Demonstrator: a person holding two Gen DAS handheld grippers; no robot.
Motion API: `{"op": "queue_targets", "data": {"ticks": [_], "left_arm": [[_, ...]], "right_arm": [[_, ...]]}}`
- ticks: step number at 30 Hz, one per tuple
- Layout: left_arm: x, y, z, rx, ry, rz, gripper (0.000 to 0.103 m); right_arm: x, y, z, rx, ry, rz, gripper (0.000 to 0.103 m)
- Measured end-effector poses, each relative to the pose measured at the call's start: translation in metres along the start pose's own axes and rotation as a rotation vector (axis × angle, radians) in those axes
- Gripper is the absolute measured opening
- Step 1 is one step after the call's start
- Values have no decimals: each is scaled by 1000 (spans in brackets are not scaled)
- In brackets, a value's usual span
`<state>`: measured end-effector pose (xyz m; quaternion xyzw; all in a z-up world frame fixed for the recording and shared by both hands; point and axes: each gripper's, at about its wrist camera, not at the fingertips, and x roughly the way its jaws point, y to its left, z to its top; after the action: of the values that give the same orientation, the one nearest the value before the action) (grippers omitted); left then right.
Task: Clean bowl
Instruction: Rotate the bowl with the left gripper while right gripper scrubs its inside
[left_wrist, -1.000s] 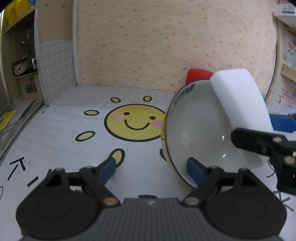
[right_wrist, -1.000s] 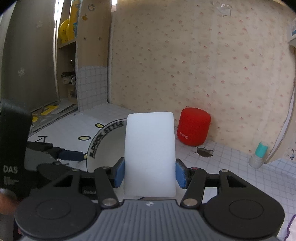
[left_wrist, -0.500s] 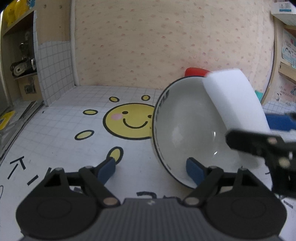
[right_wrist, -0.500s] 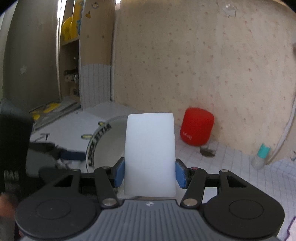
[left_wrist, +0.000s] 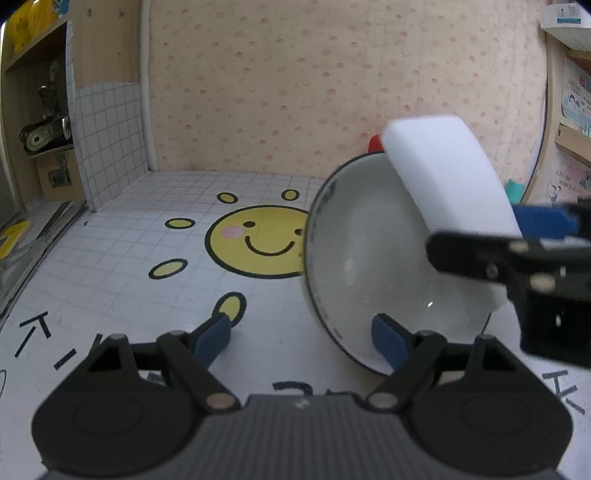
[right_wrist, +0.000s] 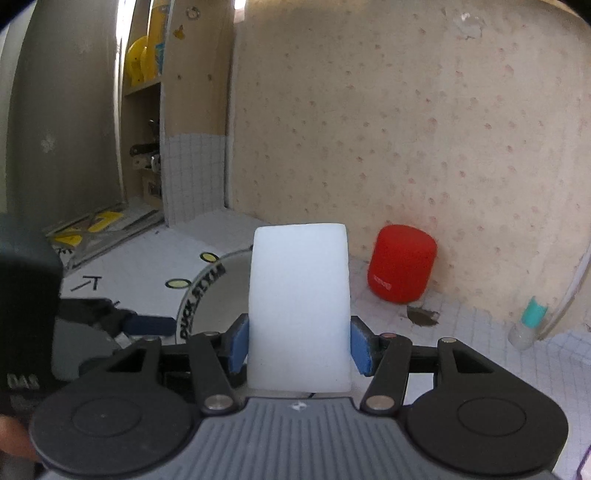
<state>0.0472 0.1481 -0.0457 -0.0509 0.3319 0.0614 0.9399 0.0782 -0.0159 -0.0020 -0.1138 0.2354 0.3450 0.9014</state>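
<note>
A white bowl (left_wrist: 369, 266) with a dark rim and lettering stands tilted on its side on the mat, its inside facing the left wrist camera. My left gripper (left_wrist: 300, 338) has its jaws opening; the bowl's lower rim lies between them, the right fingertip (left_wrist: 388, 339) is at the bowl's inner wall, and the left one is well clear of it. My right gripper (right_wrist: 299, 347) is shut on a white sponge block (right_wrist: 299, 306). In the left wrist view the sponge (left_wrist: 443, 173) leans over the bowl's upper right rim. The bowl (right_wrist: 207, 295) shows partly behind the sponge.
A red cylinder speaker (right_wrist: 400, 264) stands by the dotted back wall. A small teal-capped bottle (right_wrist: 526, 325) sits at the right. The mat carries a yellow smiling sun (left_wrist: 258, 242). Shelves (left_wrist: 40, 122) with clutter stand at the left.
The sponge has slid left and a little up along the bowl's rim. The bowl has tipped slightly left. The left gripper stays in place.
</note>
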Motion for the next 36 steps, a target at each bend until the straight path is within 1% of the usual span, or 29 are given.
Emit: {"op": "queue_targets", "data": {"ticks": [6,9,11,13,18,27,33,36], "left_arm": [[3,7,4,-29,0,18,85],[5,14,7,-49,6,18,89],[5,15,7,-49,7,21,90],[4,13,4,-29,7,32,91],[2,11,2,-18,10,33,91],[-1,7,-2,1,17,44,91],[-2,7,-1,-5,14,41,90],[-3,7,-1,-5,14,40,90]], "right_arm": [[-2,-3,-4,2,8,-4,54],[-2,-2,-5,-7,6,-4,54],[-3,-2,-6,-7,5,-1,54],[-2,-3,-7,-5,6,3,54],[-1,-2,-9,2,8,-4,54],[4,2,12,2,-26,9,54],[0,-1,-7,7,5,-5,54],[-2,-2,-11,9,11,-10,54]]}}
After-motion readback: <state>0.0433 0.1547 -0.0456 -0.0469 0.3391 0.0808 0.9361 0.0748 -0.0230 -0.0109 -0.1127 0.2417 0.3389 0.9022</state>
